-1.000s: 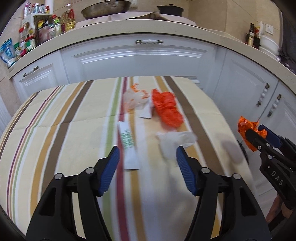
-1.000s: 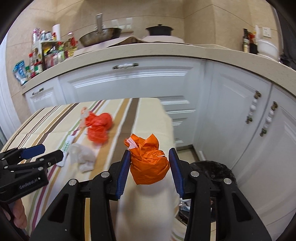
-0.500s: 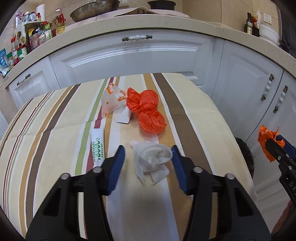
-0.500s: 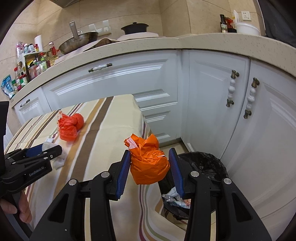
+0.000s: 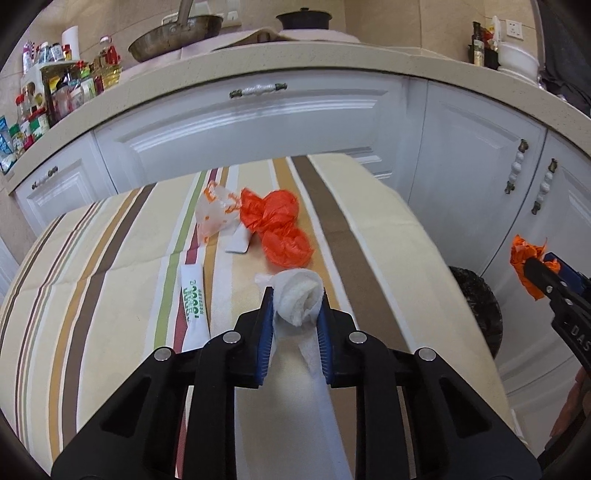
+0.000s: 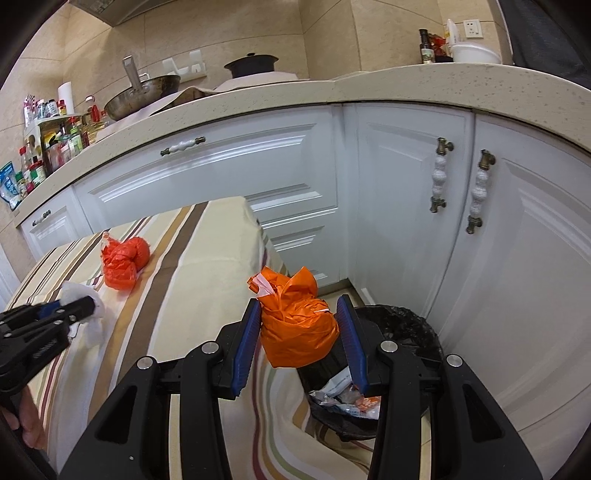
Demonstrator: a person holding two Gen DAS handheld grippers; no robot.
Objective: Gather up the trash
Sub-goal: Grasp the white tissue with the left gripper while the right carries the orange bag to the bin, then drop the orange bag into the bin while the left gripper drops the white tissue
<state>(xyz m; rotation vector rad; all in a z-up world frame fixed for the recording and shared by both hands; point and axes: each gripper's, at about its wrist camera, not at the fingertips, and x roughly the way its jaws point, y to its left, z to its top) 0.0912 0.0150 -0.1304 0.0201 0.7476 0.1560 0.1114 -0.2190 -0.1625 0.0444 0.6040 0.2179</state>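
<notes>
Left gripper [image 5: 295, 325] now closing its blue-padded fingers [image 5: 265, 332] on the crumpled white paper tissue [image 5: 297, 299], which a second ago lay loose and ahead of wide-spread fingers; tissue between the pads and touching both, still resting on the striped cloth-covered desk [image 5: 110, 288]; right gripper [image 6: 300, 332] clamped narrow on the scrunched orange plastic bag [image 6: 297, 325], same grip as before, but moved off the desk edge to hang above the black-lined trash bin [image 6: 406, 328] on the floor, where earlier the cloth lay beneath it.

On the desk, counted: one white tissue in the fingers; one white sachet with green print [image 5: 194, 306] just left of the left gripper; one small white card [image 5: 239, 242] farther on; one crumpled orange-red plastic bag [image 5: 280, 229] beyond the tissue; one clear plastic wrapper with orange print [image 5: 214, 214] beside it, touching.

In the bin, several wrappers [image 6: 343, 395], partly hidden by the right fingers; behind, white cabinet doors [image 6: 399, 221] under a speckled worktop [image 5: 295, 62] bearing a metal pan [image 5: 173, 35], a black pot [image 5: 303, 18] and many bottles [image 5: 66, 85] at far left; a hand's edge [image 6: 31, 424] at lower left in the right wrist view.
</notes>
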